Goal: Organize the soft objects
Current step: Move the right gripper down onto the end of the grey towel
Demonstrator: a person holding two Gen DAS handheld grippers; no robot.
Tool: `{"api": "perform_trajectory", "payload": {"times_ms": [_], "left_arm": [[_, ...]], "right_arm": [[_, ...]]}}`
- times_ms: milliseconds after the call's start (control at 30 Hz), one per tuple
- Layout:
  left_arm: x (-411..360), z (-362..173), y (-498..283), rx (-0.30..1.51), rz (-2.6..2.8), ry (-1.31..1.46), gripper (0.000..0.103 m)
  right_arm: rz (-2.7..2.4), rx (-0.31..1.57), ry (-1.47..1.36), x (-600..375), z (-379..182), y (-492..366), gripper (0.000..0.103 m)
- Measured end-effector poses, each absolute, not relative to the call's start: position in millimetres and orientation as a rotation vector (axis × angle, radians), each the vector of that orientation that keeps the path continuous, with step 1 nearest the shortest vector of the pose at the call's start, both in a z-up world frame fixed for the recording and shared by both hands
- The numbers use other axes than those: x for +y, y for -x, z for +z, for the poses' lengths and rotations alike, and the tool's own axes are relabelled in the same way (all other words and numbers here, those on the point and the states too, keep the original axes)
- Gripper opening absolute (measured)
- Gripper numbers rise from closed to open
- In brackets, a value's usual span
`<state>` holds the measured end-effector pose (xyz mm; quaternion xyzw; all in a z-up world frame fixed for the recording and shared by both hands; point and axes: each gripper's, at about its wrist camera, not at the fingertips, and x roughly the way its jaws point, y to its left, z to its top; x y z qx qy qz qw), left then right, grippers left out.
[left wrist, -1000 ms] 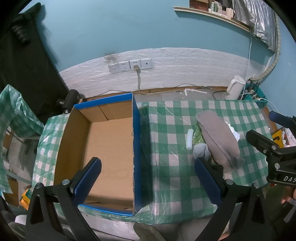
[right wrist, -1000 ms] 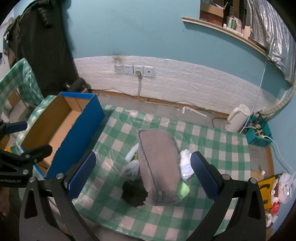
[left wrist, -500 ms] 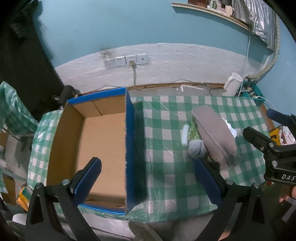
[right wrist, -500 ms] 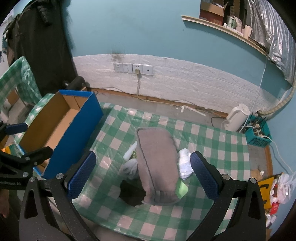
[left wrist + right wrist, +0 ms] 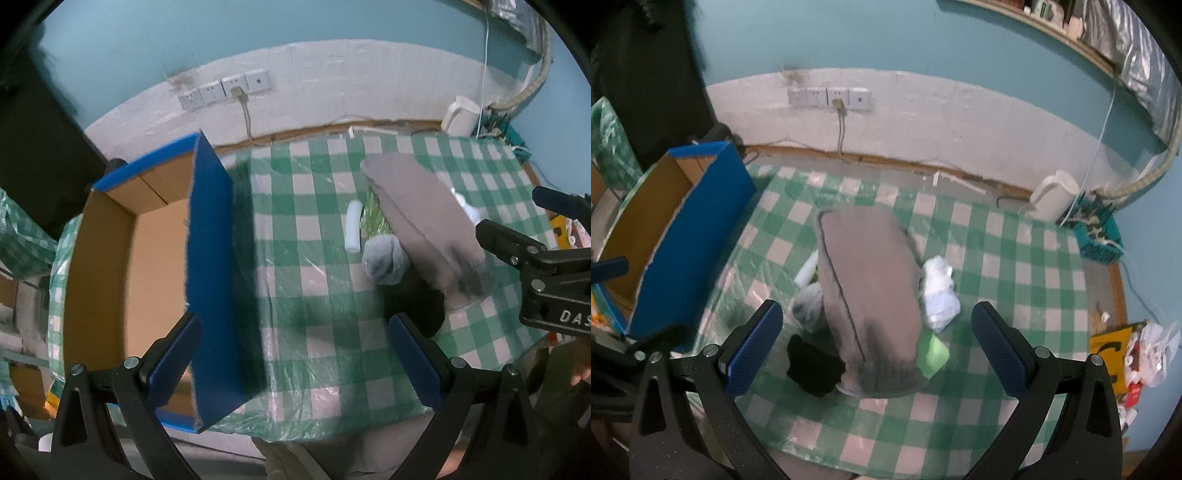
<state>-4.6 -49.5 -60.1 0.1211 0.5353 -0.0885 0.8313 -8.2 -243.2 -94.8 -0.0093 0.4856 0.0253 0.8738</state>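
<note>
The left gripper (image 5: 293,360) is spread wide and empty, hovering above the near edge of the bench (image 5: 317,391), with 1 finger over the box (image 5: 107,258) and the other over the checked cloth. The right gripper (image 5: 877,345) is also spread and empty, poised above the pile in the lower centre of its frame.

The soft things lie heaped in the middle of the bench, well apart from the open, empty box at the left. A long grey cloth (image 5: 871,295) drapes over the rest. Beside it, at lower left, sits a black bundle (image 5: 814,369); a pale grey bundle (image 5: 384,260) and a white tube (image 5: 353,230) lie on the box side; a white crumpled bag (image 5: 940,295) and a green piece (image 5: 932,356) lie on the far side.

All of this looks light and limp, so it will sag and trail when lifted. The grey cloth is probably best pinched at a thick folded part near its middle, so less hangs loose. The bag may be slippery and will crumple; pinch a bunched fold. The black bundle looks compact enough to take across its body.
</note>
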Motion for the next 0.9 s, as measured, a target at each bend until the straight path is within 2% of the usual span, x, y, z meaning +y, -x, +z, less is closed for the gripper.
{"api": "perform_trajectory", "payload": {"times_ms": [433,900], "left_arm": [[-58,-112,-14,1.258,-0.204,-0.2,0.101],[-71,-138,-24,1.318,-0.249,-0.172,0.101]], "right_arm": [[0.067,1.156,0.035,-240,-147,-11,0.101],[0.059,1.211,0.12,-231,-184,-28,0.101]]}}
